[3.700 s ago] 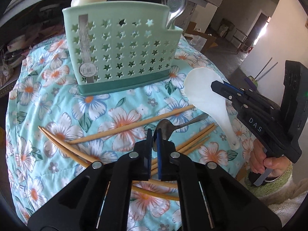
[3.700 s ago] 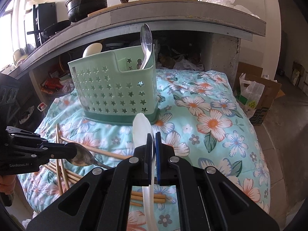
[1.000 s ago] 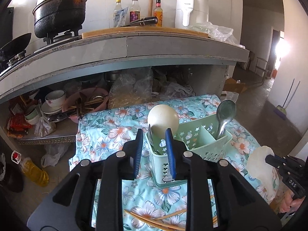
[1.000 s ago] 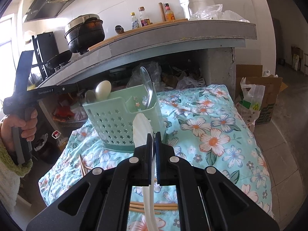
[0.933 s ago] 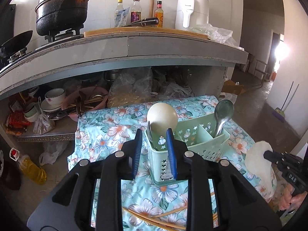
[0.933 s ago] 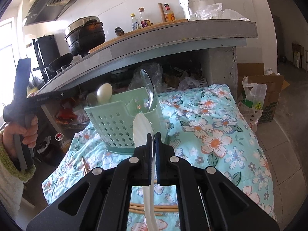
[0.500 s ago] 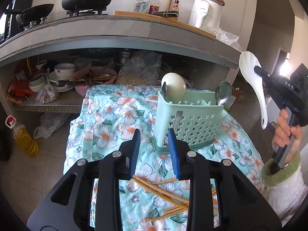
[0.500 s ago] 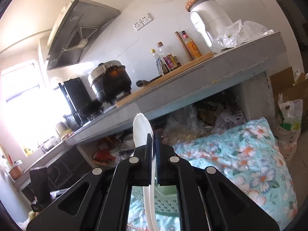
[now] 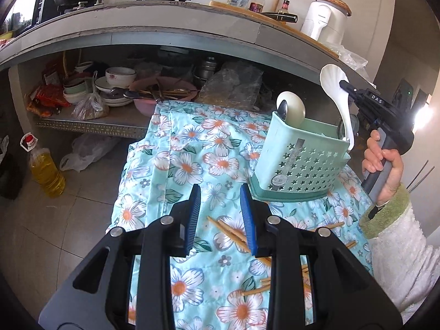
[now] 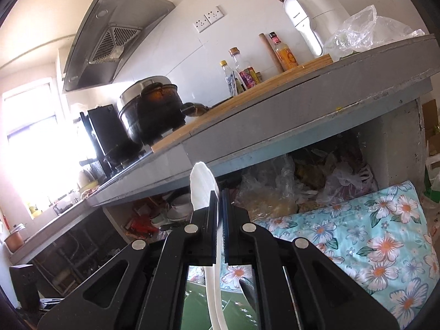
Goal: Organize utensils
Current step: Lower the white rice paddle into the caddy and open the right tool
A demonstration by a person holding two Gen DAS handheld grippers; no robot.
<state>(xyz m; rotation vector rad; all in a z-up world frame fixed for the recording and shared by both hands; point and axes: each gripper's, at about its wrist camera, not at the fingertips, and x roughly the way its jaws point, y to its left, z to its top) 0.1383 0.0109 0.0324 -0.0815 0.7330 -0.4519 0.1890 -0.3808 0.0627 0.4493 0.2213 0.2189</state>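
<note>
Right gripper [image 9: 347, 85], at the right of the left wrist view, clamps the white plastic rice paddle [image 9: 339, 97] handle-down over the mint-green star-punched caddy [image 9: 299, 162], so lowering and release look next, while the left gripper [image 9: 220, 214] hangs parted and empty.

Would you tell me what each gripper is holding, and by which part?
The right gripper grips the white rice paddle where blade meets handle. The left gripper holds nothing.

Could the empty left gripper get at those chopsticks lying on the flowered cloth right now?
Probably yes. The left gripper is open with nothing between its fingers, and the chopsticks lie loose on the cloth just beyond them. The green caddy stands further back, out of the way.
</note>
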